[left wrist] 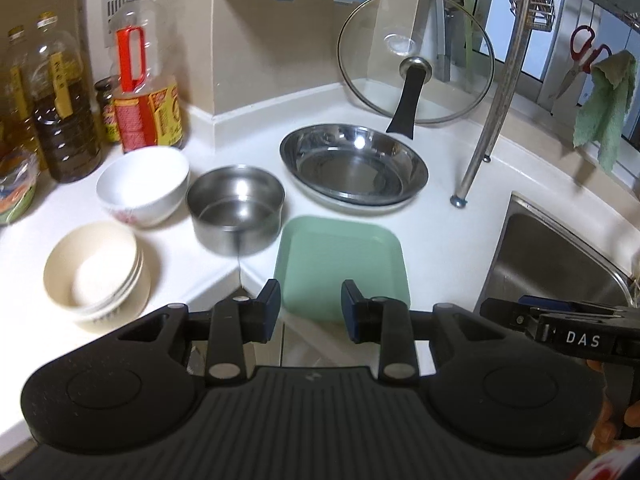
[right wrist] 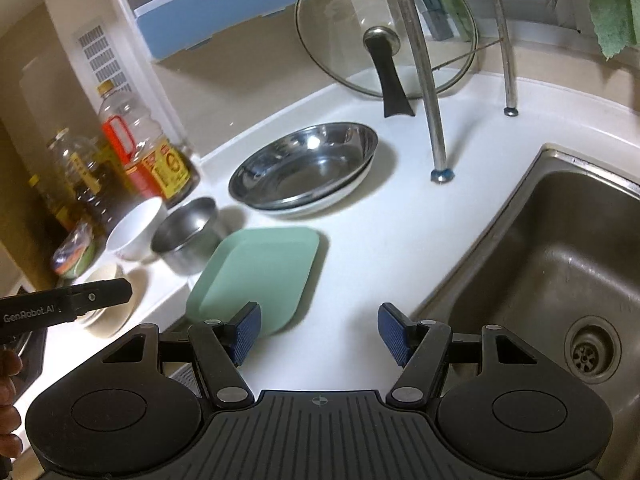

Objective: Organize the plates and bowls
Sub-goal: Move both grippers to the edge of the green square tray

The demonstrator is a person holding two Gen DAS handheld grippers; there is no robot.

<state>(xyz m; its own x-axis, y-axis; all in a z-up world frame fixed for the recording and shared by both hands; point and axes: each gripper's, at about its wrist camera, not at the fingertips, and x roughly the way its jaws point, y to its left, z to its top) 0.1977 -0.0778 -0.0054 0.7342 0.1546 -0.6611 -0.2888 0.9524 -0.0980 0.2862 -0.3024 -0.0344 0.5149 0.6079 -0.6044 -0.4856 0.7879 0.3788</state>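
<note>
Both grippers hover over the white counter point(left wrist: 440, 216) with nothing in them. The left gripper point(left wrist: 311, 309) has its jaws partly apart, sitting at the bottom centre of its own view over the near edge of the green square plate point(left wrist: 340, 264); whether they're above the plate or just in front of it is hard to judge from this angle. The right gripper point(right wrist: 319, 332) has its jaws spread wide over bare counter, with that plate's corner just beside its left pad point(right wrist: 247, 330).

Dishes in the left wrist view: a stack of cream bowls point(left wrist: 94, 270) at lower left, a white bowl point(left wrist: 142, 184) above it, a steel bowl point(left wrist: 236, 206) in the middle and a steel plate point(left wrist: 354, 164) up and right of it. In the right view there looks to be a second white plate under the steel one, only its rim poking out.

A glass lid point(left wrist: 416, 56) leans on the wall at the top. Oil bottles point(left wrist: 146, 80) crowd the upper left, labels too blurry to read. The sink point(right wrist: 560, 248) is cut off at the right edge. A bit of hand point(right wrist: 8, 396) shows at the lower left edge of the right view.
</note>
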